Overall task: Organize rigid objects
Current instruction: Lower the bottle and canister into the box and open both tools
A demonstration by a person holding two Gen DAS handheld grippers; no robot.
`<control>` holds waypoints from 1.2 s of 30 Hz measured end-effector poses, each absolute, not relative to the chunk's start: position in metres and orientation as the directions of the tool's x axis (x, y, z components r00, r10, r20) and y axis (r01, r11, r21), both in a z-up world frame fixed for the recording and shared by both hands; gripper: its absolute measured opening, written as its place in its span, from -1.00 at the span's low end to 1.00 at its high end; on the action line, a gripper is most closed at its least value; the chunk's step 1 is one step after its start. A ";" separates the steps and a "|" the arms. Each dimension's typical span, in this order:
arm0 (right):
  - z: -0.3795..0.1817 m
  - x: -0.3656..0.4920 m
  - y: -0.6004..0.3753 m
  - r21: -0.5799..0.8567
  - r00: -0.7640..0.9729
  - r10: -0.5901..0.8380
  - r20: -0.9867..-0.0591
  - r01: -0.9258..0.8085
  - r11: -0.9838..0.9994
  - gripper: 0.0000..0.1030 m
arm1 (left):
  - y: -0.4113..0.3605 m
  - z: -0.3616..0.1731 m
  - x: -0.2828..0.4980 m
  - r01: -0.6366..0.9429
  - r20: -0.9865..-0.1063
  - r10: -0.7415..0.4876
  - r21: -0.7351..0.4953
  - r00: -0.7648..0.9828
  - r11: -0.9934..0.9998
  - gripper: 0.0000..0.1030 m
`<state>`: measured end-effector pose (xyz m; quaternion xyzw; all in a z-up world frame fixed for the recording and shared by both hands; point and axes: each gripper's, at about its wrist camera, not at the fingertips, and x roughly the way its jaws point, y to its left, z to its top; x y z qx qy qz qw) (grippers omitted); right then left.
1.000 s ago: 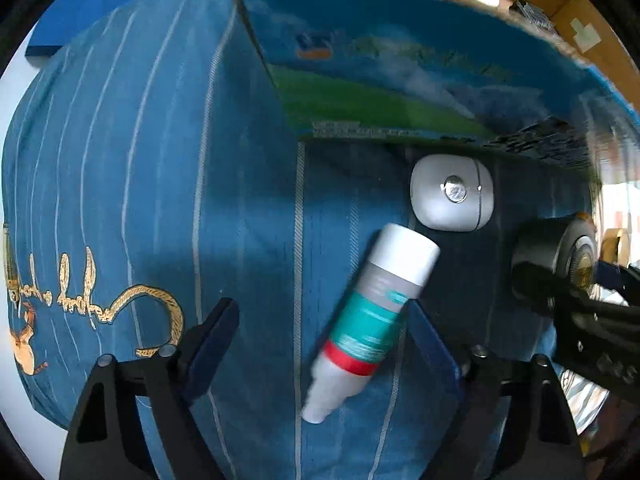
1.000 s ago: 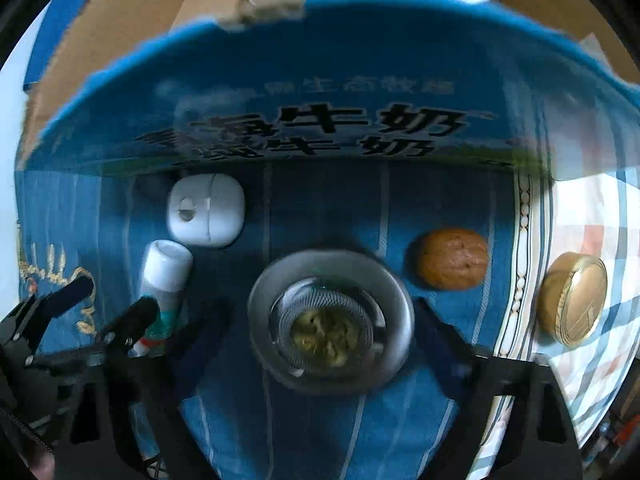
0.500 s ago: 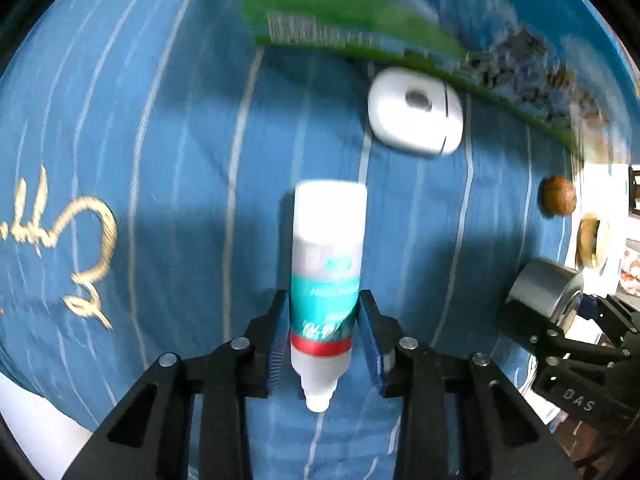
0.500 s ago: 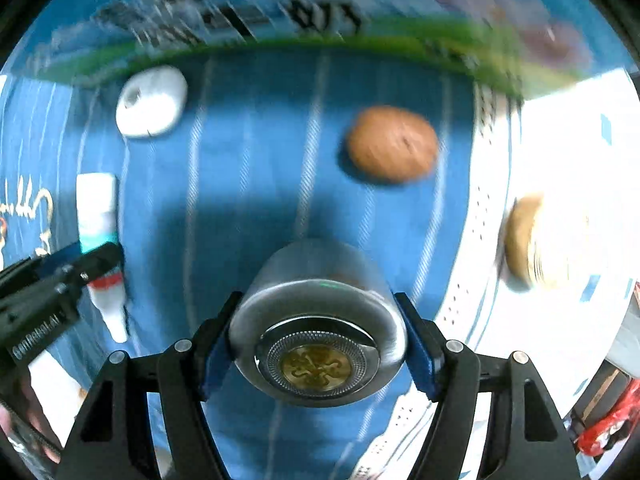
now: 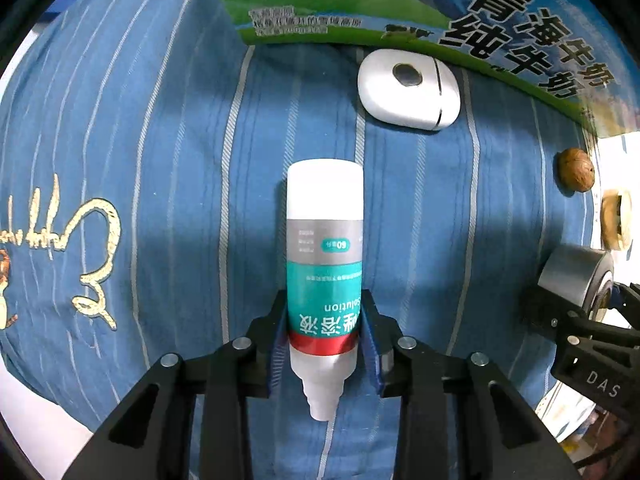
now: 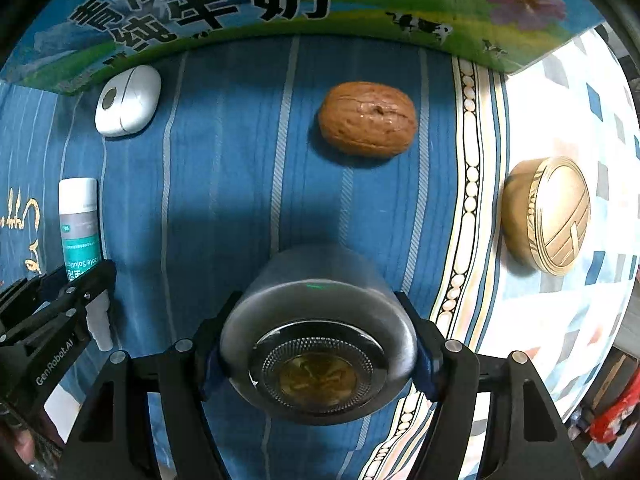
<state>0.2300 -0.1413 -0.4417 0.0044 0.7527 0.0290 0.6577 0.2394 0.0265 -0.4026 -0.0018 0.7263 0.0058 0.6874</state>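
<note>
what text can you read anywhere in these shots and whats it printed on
"青海纯牛奶": milk carton
"Solution", "60": bottle held in the left gripper; its other print is too small
"GenRobot.AI": left gripper arm, right wrist view
"DAS": right gripper arm, left wrist view
Gold script on the blue cloth: not legible
Small print on the carton's green band: too blurred

One white squeeze bottle (image 5: pixel 325 252) with a teal label. One silver metal cylinder (image 6: pixel 318 344). One white oval case (image 6: pixel 128 100). One brown walnut (image 6: pixel 368 119). One round gold tin (image 6: pixel 546 214). One printed milk carton box (image 6: pixel 248 4) (only its side shows). One blue striped cloth (image 6: pixel 224 168) over what may be one checked cloth (image 6: pixel 568 120). Two grippers.
</note>
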 end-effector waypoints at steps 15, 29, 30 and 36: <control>-0.384 0.206 -0.164 0.118 -0.061 0.115 -0.992 -0.053 0.992 0.42 | -0.010 -0.276 0.225 0.005 -0.991 -0.078 -0.078 0.105 0.997 -0.42; -0.221 0.243 -0.194 0.214 0.195 0.221 -0.956 -0.053 0.975 0.42 | -0.019 -0.181 0.267 0.075 -0.925 -0.198 -0.183 0.325 0.980 -0.43; -0.213 0.251 -0.193 0.221 0.210 0.227 -0.951 -0.051 0.974 0.42 | -0.019 -0.178 0.275 0.079 -0.921 -0.202 -0.187 0.333 0.979 -0.43; -0.194 0.298 -0.191 0.237 0.256 0.241 -0.936 -0.046 0.970 0.42 | -0.020 -0.172 0.330 0.096 -0.912 -0.228 -0.207 0.342 0.974 -0.42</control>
